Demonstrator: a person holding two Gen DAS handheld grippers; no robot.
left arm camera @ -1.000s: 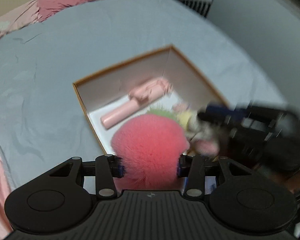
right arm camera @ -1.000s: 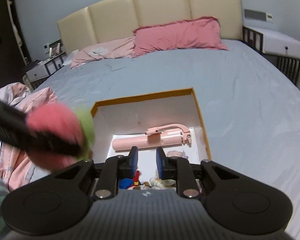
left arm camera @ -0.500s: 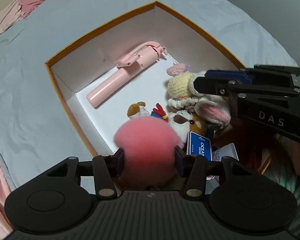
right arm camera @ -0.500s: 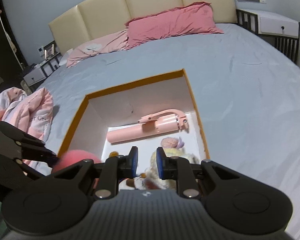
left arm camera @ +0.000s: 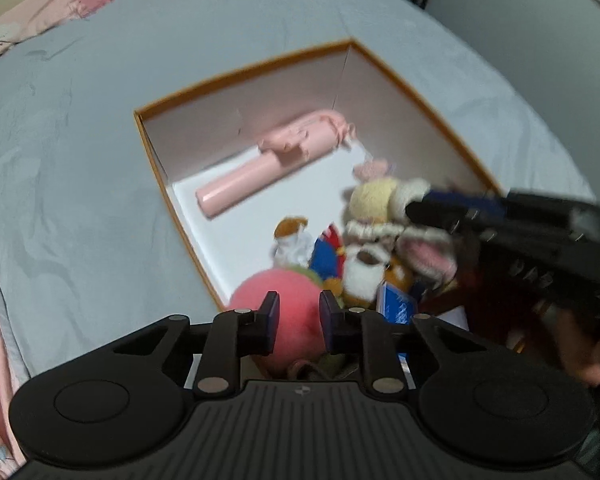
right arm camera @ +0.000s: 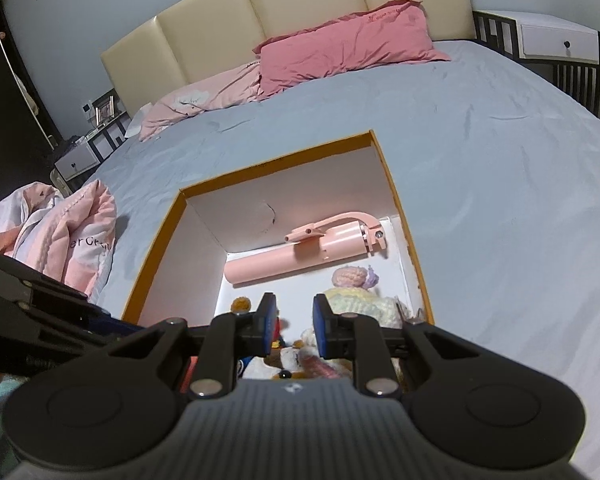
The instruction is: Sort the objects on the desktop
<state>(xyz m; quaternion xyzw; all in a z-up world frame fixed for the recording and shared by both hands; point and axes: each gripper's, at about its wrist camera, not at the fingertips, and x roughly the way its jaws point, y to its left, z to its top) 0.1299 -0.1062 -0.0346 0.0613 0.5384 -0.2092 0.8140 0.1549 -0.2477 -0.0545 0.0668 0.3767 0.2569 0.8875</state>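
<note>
In the left wrist view, we look down into an orange-rimmed box [left arm camera: 236,76] lying on the grey-blue bed [left arm camera: 80,140], filling the middle of the frame. Along its far side lies a pink selfie stick [left arm camera: 268,166]. Toward the lower right of the box, several plush toys [left arm camera: 376,236] are piled together, with a blue card [left arm camera: 396,304] beside them. A fluffy pink ball [left arm camera: 288,312] with a green tuft rests at the box's near corner, bottom centre of the frame. Our left hand-held gripper [left arm camera: 299,322] sits just above it; the jaws are closing, narrowly apart, and the ball appears behind and below them, not pinched, so we judge it released into the box. The right hand-held gripper [left arm camera: 452,212] enters from the right, over the toys.

In the right wrist view, the same box [right arm camera: 276,162] occupies the centre, with the selfie stick [right arm camera: 312,250] across its back and the plush toys [right arm camera: 360,300] below. The right hand-held gripper [right arm camera: 291,330] hangs over them with its jaws narrowly apart and nothing between the pads. A pink garment [right arm camera: 68,236] lies on the bed at left.

Most visible items are already boxed; we cannot see what remains outside.
</note>
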